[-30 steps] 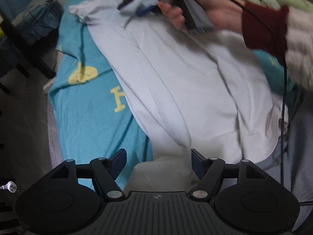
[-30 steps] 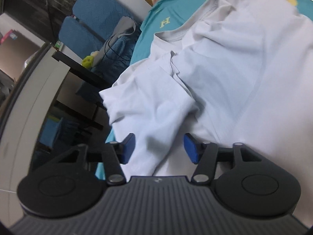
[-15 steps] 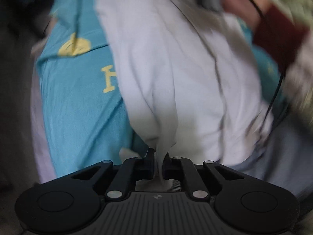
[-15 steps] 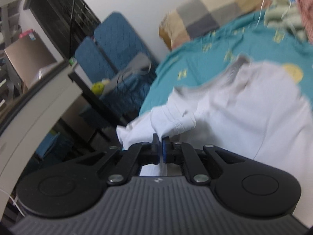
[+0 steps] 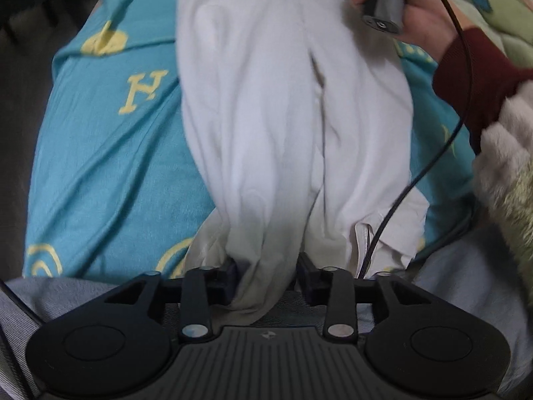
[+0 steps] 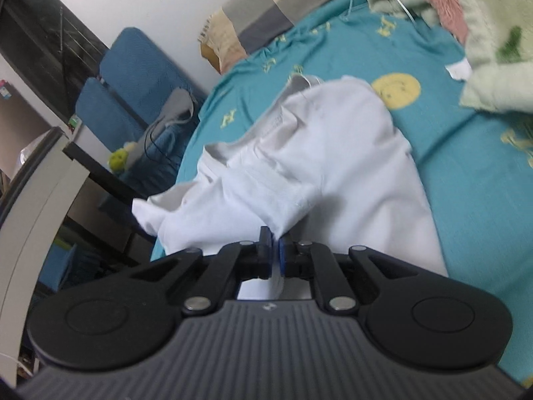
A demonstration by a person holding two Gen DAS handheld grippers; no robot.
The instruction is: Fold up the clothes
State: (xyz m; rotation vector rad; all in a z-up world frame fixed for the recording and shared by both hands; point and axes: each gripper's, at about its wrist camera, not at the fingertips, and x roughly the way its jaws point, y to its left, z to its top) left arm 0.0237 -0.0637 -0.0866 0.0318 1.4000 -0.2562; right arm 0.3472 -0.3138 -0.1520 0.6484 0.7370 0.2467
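Your right hand-held gripper [image 6: 273, 253] pinches the soft white cotton shirt [image 6: 319, 166] lying rumpled on the teal bedsheet [image 6: 483, 180], while your left hand-held gripper [image 5: 266, 280] is opening around its bunched hem.

One white shirt [image 5: 293, 106], one teal sheet [image 5: 110, 153], two blue chairs [image 6: 133, 76].

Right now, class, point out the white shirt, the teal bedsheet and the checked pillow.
white shirt [image 6: 349, 166]: right wrist view, its flat body.
teal bedsheet [image 5: 110, 153]: left wrist view, bare stretch beside the shirt.
checked pillow [image 6: 266, 10]: right wrist view, its side.
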